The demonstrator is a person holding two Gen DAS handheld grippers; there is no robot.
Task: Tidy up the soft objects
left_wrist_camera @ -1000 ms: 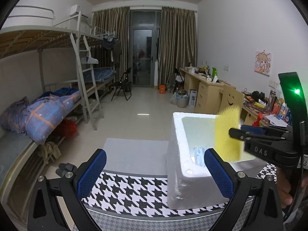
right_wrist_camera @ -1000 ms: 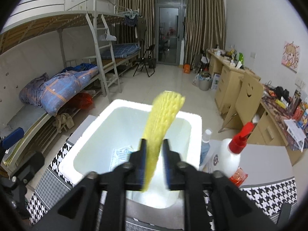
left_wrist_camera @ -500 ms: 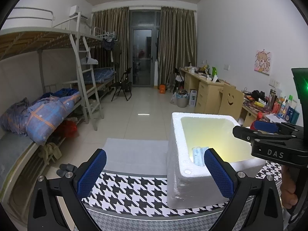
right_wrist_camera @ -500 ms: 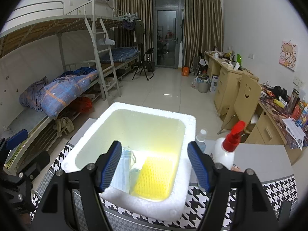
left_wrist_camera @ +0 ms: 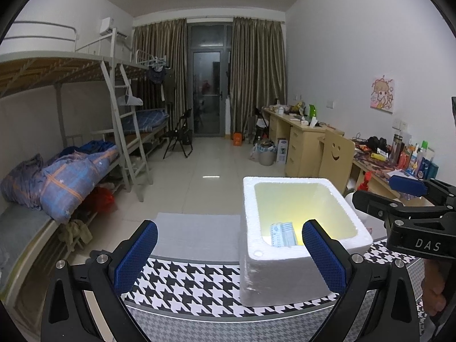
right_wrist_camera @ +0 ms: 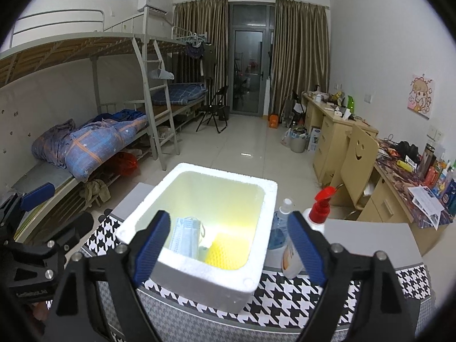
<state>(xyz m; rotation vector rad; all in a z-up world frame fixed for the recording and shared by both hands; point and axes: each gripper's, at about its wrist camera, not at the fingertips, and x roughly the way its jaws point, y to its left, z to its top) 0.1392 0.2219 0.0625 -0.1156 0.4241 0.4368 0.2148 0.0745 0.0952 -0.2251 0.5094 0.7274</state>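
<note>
Our right claw [right_wrist_camera: 229, 249] hangs with its pads wide apart and nothing between them, just above the near rim of the foam box [right_wrist_camera: 258, 268], and our left claw [left_wrist_camera: 228, 253], equally spread and empty, sits beside the box's left wall. Inside the box we see the yellow sponge [right_wrist_camera: 226, 252] lying on the floor next to the blue face masks [right_wrist_camera: 185, 236], so we judge those soft things stowed. No other soft object shows outside the box; whether more remain we cannot tell. Just right of the box stand a red-pump bottle [right_wrist_camera: 312, 229] and a clear-capped bottle [right_wrist_camera: 280, 228], crowding that side. Left of the box the houndstooth worktop [left_wrist_camera: 199, 282] lies open to its near edge.
</note>
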